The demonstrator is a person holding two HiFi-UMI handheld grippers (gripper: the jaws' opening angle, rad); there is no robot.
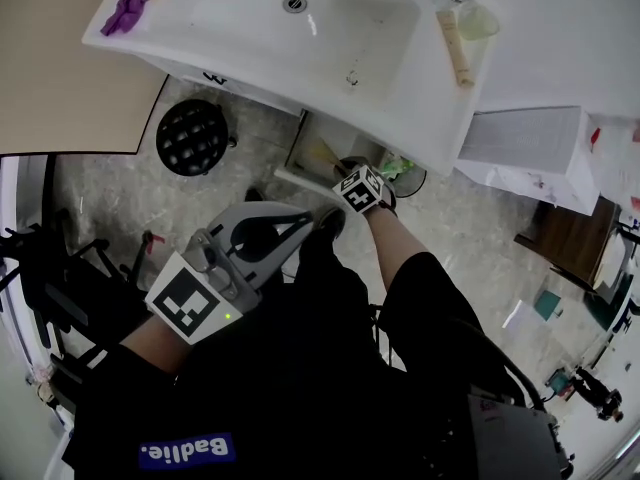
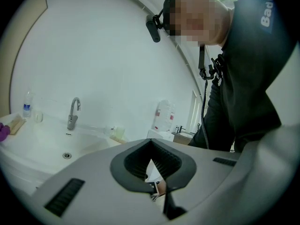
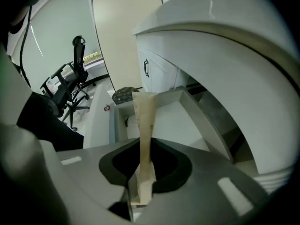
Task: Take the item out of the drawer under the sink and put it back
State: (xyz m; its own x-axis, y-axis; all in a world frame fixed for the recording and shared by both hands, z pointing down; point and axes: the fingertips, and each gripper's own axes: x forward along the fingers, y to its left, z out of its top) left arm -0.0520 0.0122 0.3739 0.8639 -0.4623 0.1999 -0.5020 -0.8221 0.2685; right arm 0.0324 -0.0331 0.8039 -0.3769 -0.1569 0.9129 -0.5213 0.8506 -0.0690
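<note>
My right gripper [image 3: 143,146] is shut on a flat beige tube [image 3: 144,121], which stands up between the pads. It points steeply down over the open white drawer [image 3: 174,122] under the sink [image 3: 225,64]. In the head view the right gripper [image 1: 350,176] hangs just below the basin's [image 1: 250,28] front edge, with the drawer [image 1: 305,146] and the beige tube [image 1: 326,155] beside it. My left gripper [image 1: 318,223] hovers lower left of it, jaws shut and holding nothing. In the left gripper view the left gripper [image 2: 151,143] points roughly level past the sink's rim.
A black perforated bin [image 1: 192,136] stands on the floor left of the drawer. On the basin lie a purple item [image 1: 125,10], another tube [image 1: 455,48] and a cup [image 1: 478,20]. A white unit [image 1: 525,138] stands at the right. An office chair [image 3: 70,86] stands behind.
</note>
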